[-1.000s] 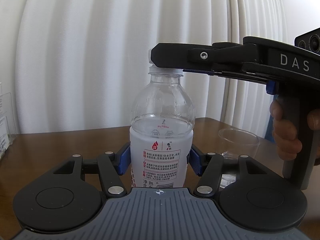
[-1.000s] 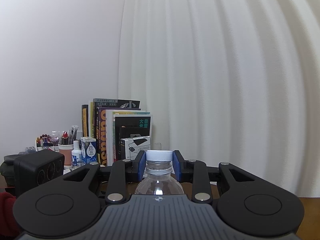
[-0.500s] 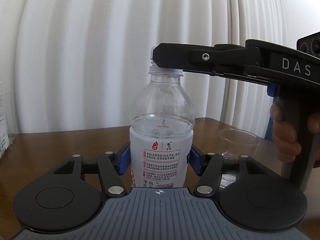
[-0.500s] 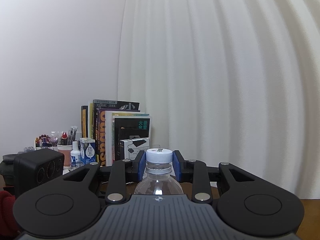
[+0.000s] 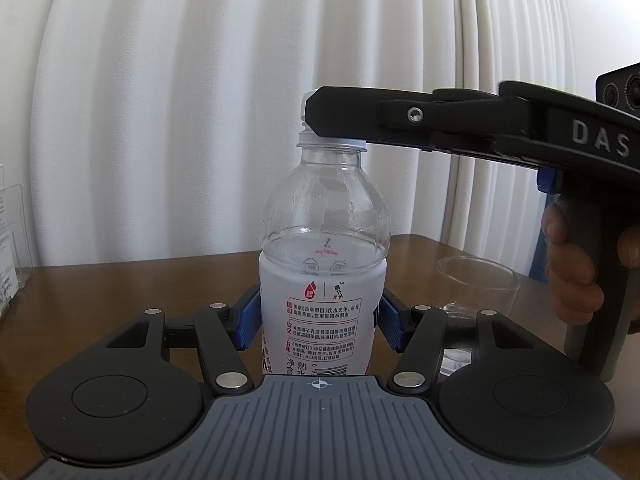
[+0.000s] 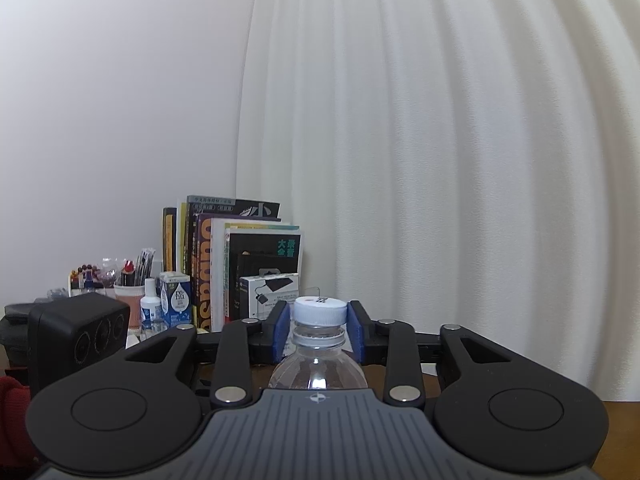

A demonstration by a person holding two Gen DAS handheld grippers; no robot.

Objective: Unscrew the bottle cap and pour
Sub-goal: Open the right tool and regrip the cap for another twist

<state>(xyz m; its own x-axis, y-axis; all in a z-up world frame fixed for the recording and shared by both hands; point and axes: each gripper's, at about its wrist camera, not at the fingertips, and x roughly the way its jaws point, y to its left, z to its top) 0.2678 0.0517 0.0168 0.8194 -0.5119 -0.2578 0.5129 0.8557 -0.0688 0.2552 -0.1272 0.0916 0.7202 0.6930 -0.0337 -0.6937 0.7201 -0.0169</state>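
The brown wooden surface carries everything, and the water bottle stands upright on it, well in from the far edge, with the clear cup just beside it toward the right edge. The left tool is clamped on the bottle's labelled body, its blue pads pressed against both sides. Up top, the right tool reaches in level around the white cap; its jaws are opening, and a sliver of gap shows between each blue pad and the cap, which sits between them on the neck.

This looks like the unscrewing step, in the pause between twists: letting go to take a fresh bite. I'd expect the next move to call for rolling the wrist back, closing on the cap again and turning, while the left tool holds the bottle firm.

Hard to say how loose the cap is; the right tool's arm covers most of it in the left view. The bottle's base is hidden behind the left tool, and the cup's lower part too.
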